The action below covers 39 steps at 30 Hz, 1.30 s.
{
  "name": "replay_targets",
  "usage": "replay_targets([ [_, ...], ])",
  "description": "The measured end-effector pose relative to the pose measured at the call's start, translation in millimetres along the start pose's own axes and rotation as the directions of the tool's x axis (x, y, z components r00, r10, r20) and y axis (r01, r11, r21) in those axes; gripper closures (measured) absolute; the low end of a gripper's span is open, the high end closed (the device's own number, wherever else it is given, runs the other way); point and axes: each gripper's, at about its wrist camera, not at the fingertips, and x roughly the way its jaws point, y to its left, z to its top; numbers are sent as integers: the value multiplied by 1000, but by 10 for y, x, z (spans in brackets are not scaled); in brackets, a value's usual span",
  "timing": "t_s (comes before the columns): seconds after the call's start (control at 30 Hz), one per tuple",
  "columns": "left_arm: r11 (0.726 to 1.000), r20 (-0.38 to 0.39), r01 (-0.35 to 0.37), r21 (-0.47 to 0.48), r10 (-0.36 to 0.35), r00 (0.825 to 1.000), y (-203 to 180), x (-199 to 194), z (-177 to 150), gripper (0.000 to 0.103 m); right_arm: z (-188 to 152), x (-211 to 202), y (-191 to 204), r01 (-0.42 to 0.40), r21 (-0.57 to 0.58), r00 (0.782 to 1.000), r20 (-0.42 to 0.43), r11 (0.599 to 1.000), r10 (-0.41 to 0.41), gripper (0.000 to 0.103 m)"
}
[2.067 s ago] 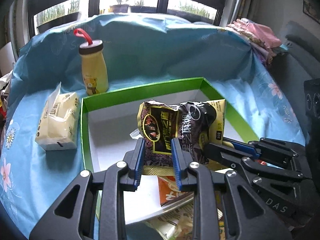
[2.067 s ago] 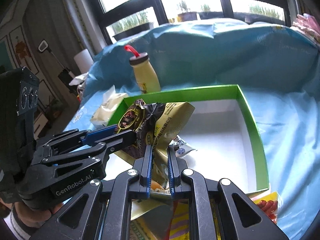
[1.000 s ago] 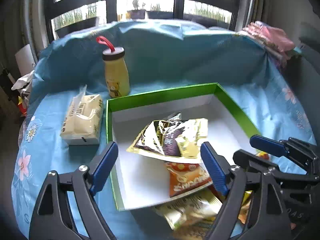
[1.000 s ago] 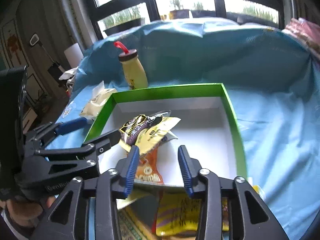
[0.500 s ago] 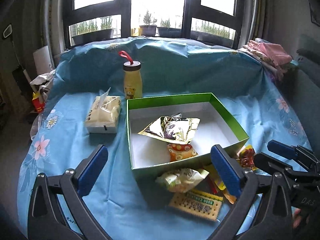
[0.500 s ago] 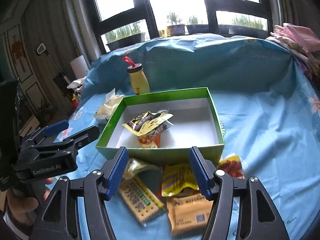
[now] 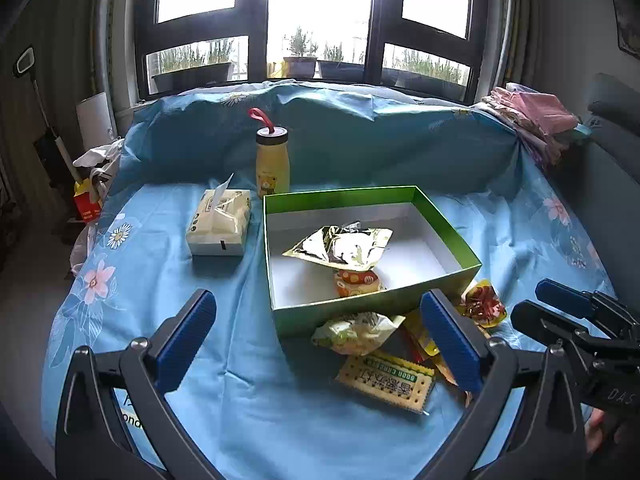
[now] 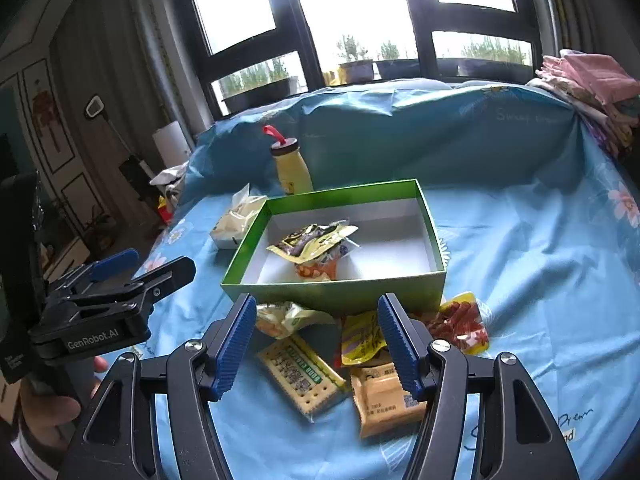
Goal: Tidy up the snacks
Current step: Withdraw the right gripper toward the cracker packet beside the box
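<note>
The box (image 8: 332, 294) sits mid-table with two packets in it: a gold bag (image 8: 312, 240) lying on an orange bag (image 8: 316, 270), both toward the box's 9 o'clock half; the 3 o'clock half is bare. Outside, against the near wall at the box's 6 o'clock, the loose snacks lie in a heap: a pale green bag (image 8: 286, 316) at 7 o'clock, a cracker pack (image 8: 302, 376) nearest the grippers, a yellow packet (image 8: 362, 338), a tan packet (image 8: 386, 398) and a red packet (image 8: 460, 326) at 5 o'clock, touching or overlapping one another.

Both tools are empty. The right gripper (image 8: 318, 346) has its jaws spread, hanging above the cracker pack and yellow packet. The left gripper (image 7: 318, 344) is spread as wide as it goes, over the green bag, nothing between its pads.

I judge this the gap between placements: two snacks are boxed, five wait. The next move calls for choosing one packet, probably the cracker pack or green bag, dropping onto it, pinching an edge cleanly without dragging its neighbours, then lifting over the near wall.

Farther out, at the box's 10 o'clock, stand a tissue pack (image 7: 220, 222) and a yellow bottle (image 7: 273, 162).
</note>
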Motion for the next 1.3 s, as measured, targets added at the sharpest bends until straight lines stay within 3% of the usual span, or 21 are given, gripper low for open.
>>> replay_targets([
  [0.4,1000,-29,14,-8,-14,999,-11,-24,-119,0,-115,-62,21,4,7,1000,-20,1000,-4,39],
  [0.8,997,-135,67,-31,-71,988,38,179,-383,0,-402,127,18,4,22,994,-114,1000,-2,39],
  [1.07,988,-208,141,-61,-151,966,91,401,-610,0,-710,355,63,-12,14,977,-211,1000,15,39],
  [1.3,977,-248,207,-56,-214,945,27,560,-744,1,-873,483,194,-32,-20,969,-244,999,26,39],
])
